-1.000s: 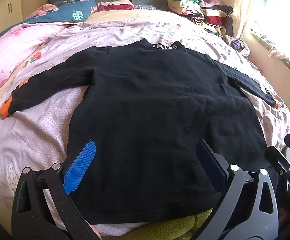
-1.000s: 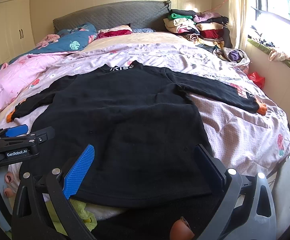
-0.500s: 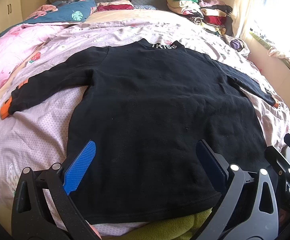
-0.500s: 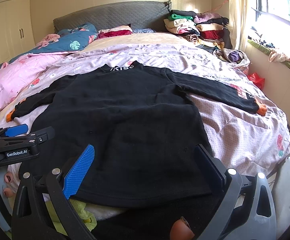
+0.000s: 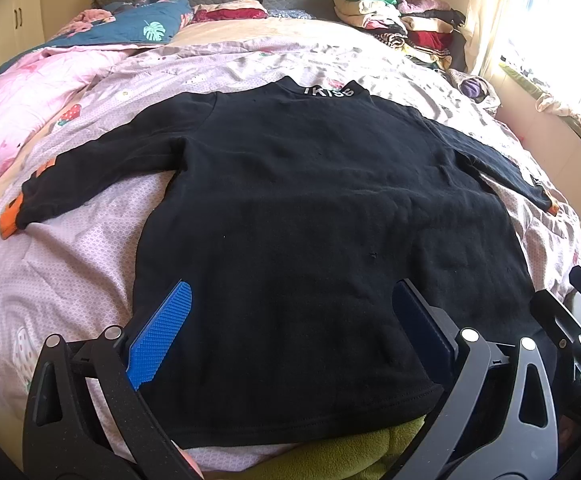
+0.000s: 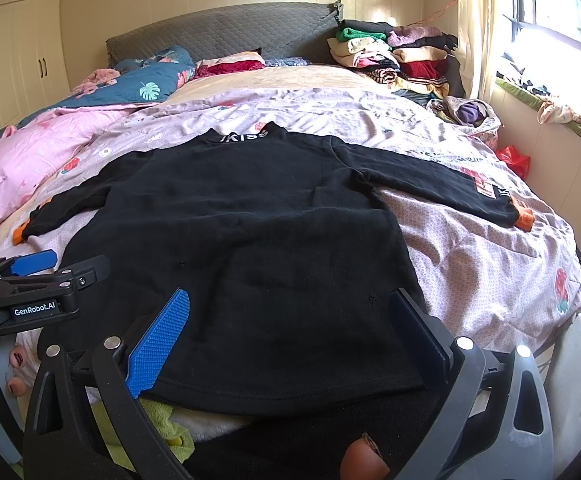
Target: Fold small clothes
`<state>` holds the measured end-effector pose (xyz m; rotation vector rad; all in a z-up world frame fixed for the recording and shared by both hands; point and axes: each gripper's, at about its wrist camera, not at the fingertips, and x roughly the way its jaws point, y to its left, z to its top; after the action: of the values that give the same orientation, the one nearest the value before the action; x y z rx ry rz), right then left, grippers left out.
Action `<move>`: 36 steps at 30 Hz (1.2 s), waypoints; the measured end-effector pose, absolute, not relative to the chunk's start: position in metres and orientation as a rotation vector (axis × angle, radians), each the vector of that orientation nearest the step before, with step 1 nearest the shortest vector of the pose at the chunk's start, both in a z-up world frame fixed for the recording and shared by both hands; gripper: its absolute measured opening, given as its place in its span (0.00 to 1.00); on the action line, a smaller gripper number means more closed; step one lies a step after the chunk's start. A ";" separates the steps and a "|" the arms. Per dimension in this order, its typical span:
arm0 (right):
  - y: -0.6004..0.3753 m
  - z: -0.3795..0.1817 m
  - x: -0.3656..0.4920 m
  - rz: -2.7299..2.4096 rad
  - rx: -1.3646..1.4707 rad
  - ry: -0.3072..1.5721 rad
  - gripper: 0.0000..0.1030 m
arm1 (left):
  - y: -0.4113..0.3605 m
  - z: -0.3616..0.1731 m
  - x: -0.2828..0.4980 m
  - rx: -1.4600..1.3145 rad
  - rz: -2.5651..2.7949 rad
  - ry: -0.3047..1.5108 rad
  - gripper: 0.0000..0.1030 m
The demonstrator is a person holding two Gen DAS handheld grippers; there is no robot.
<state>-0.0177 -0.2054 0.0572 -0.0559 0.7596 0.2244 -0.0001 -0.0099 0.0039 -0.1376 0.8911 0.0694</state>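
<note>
— Anything move in the last second?

— Nothing I can make out. The black sweater [image 5: 322,216] lies just where it lay a moment ago, spread flat and back-up on the pink bedspread [image 5: 62,272], both sleeves out to the sides, collar toward the headboard. Both grippers hang at the near hem as they did before.

— So the folding hasn't begun?

— I'd say not. The garment looks smoothed and ready, no fold in it yet. My guess is a sleeve or a side gets taken in first.

— What are the grippers doing?

— The left gripper [image 5: 290,312] stands wide apart over the hem, holding nothing. The right gripper [image 6: 290,316] is the same: spread wide, empty, poised over the hem's right half.

— Does one camera tell you more than the other?

— The right wrist view shows the right sleeve in full, down to its orange cuff [image 6: 524,218] and a printed patch, lying well clear of the body. From the left wrist that sleeve tapers off and its cuff is barely there. The left view gives the left sleeve and its orange cuff [image 5: 10,222] much more plainly. Only the right view catches the left gripper from the side, low beside the hem's left corner. Both show something yellow-green [image 5: 350,452] poking out under the hem.
</note>
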 end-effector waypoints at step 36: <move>-0.219 0.074 0.042 0.260 0.043 0.818 0.96 | -0.007 0.029 0.058 -0.168 0.066 0.836 0.92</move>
<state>0.0425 -0.2194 0.0738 0.0426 0.8176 0.2599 0.0576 -0.0065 0.0294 -0.1683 0.8361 0.0657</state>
